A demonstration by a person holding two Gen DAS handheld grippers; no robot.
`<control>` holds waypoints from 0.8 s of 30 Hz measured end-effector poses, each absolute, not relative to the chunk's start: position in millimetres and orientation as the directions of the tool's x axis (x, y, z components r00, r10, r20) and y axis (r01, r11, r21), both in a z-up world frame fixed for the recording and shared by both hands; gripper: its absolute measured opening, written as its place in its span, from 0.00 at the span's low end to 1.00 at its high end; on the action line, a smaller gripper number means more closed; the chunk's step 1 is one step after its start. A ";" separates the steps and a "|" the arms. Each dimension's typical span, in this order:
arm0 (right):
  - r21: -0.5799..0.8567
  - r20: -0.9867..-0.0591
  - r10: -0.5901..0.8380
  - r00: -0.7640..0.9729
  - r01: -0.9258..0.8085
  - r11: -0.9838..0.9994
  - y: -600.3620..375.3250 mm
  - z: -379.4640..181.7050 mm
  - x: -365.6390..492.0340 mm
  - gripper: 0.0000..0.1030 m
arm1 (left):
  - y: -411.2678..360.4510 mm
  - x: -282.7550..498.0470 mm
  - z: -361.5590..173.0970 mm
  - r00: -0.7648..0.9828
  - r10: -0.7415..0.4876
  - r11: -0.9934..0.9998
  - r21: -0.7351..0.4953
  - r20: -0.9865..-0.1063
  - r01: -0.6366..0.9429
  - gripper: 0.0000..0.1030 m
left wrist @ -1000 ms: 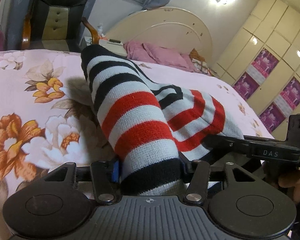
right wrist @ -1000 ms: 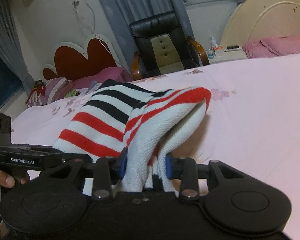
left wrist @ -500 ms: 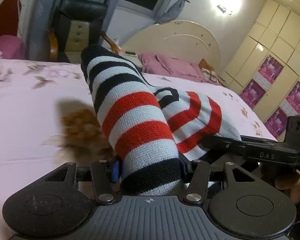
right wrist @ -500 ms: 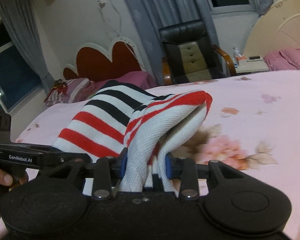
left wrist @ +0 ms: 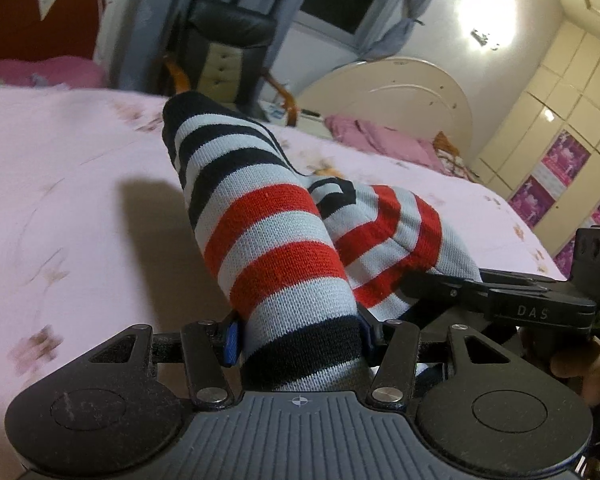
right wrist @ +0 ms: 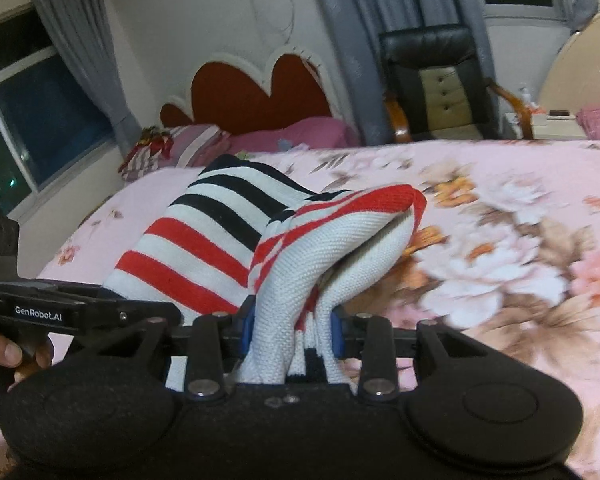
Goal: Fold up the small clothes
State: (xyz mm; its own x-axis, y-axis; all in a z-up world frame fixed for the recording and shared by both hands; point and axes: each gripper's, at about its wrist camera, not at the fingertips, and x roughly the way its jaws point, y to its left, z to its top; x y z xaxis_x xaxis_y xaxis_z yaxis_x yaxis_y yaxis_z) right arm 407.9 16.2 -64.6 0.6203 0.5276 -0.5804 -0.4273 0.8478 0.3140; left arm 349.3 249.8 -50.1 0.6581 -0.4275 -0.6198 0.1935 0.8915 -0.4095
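Striped knit garment [left wrist: 276,240] pinched in both grippers, held above floral bedspread [right wrist: 500,208].
Left gripper [left wrist: 298,340] and right gripper [right wrist: 294,334] clamping bunched edges; probably uneven layers, risking slip or skewed fold.

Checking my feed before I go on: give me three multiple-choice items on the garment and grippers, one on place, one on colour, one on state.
1. Where is the striped garment?
A. Lifted above the pink floral bedspread, held between both grippers
B. Draped on the black armchair
C. Folded flat by the pink pillow

2. Which stripe colours does it show?
A. Green and yellow
B. Red, white and black
C. Blue only

3. How do the left gripper and right gripper stand?
A. Both open
B. Only the left shut
C. Both shut on the fabric

Answers: 1 A, the cloth rises from each gripper and casts a shadow on the bedspread. 2 B, red, white and black bands show in both views. 3 C, knit is pinched between the blue-edged pads in each wrist view.
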 end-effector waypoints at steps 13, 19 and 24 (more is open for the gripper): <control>0.415 -0.657 0.493 0.570 -0.272 0.868 22.3 -124.2 412.9 0.46 | 287.8 325.6 -99.4 0.682 -0.378 0.902 -0.416 -0.626 0.118 0.79; 0.246 -0.578 0.376 0.724 -0.284 0.927 17.4 -59.2 387.2 0.32 | 287.5 298.3 -47.2 0.798 -0.299 0.944 -0.284 -0.524 0.167 0.78; 0.080 -0.667 0.346 0.660 -0.398 0.914 56.6 -63.8 395.7 0.18 | 248.9 323.6 -45.8 0.733 -0.348 0.937 -0.198 -0.584 0.287 0.64</control>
